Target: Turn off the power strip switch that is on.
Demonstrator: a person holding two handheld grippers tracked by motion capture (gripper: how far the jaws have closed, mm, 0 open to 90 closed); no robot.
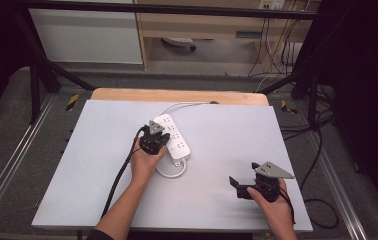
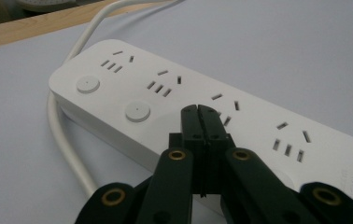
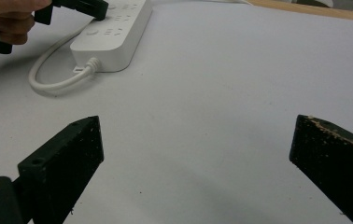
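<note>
A white power strip (image 1: pixel 174 136) lies near the middle of the grey table, with several sockets and round buttons (image 2: pixel 137 112) along one side. Its white cable (image 1: pixel 169 173) loops at the near end and another length runs off toward the back. My left gripper (image 1: pixel 155 139) rests over the strip with its jaws shut and nothing between them; in the left gripper view the closed tips (image 2: pixel 197 110) sit just over the strip's top face between the sockets. My right gripper (image 1: pixel 242 187) is at the front right, open and empty above bare table (image 3: pixel 198 154). The power strip (image 3: pixel 114 32) lies far left in the right gripper view.
The grey table top (image 1: pixel 97 165) has a wooden strip (image 1: pixel 177 95) along its far edge. A black metal frame (image 1: pixel 37 75) surrounds the table. Black cables (image 1: pixel 317 150) trail on the floor at the right.
</note>
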